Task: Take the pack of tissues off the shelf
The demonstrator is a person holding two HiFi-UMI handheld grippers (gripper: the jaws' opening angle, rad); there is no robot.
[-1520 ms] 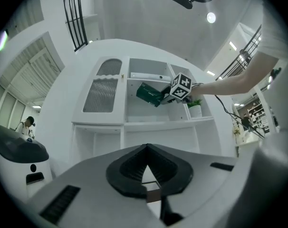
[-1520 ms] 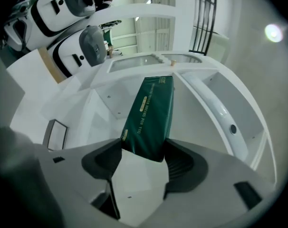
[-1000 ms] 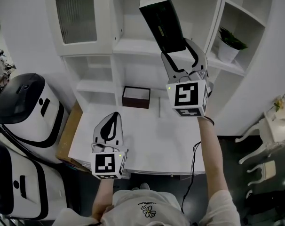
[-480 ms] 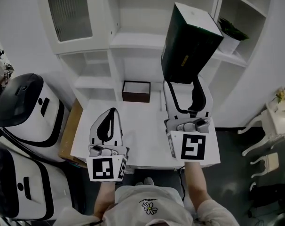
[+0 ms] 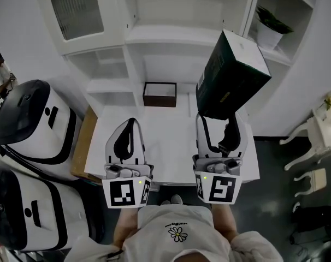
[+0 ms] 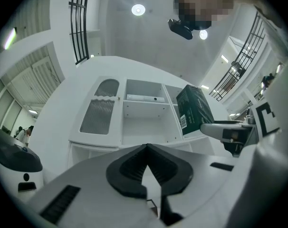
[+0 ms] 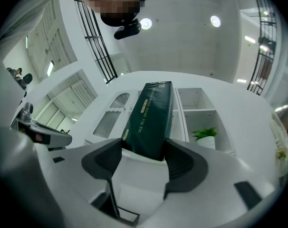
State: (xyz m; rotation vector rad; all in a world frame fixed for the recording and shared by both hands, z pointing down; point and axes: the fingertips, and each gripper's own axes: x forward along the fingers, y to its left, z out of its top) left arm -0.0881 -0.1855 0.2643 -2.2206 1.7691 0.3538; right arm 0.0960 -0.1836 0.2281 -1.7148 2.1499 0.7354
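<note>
The pack of tissues (image 5: 231,75) is a dark green box, held in the air above the white table (image 5: 165,141) and clear of the white shelf unit (image 5: 154,37). My right gripper (image 5: 216,119) is shut on its lower end, and both pads press its sides in the right gripper view, where the pack (image 7: 151,118) stands up between them. My left gripper (image 5: 129,123) hovers over the table's left half, shut with nothing in it. In the left gripper view its tips (image 6: 145,148) meet, and the pack (image 6: 194,109) shows off to the right.
A small dark brown open box (image 5: 159,94) sits at the back of the table under the shelves. A potted plant (image 5: 269,29) stands on a right-hand shelf. Large white-and-black machines (image 5: 29,119) stand at the left, white chairs (image 5: 313,146) at the right.
My right gripper has drawn the pack back from the shelf and lower, toward the person. The left gripper has stayed about where it was, still shut.
</note>
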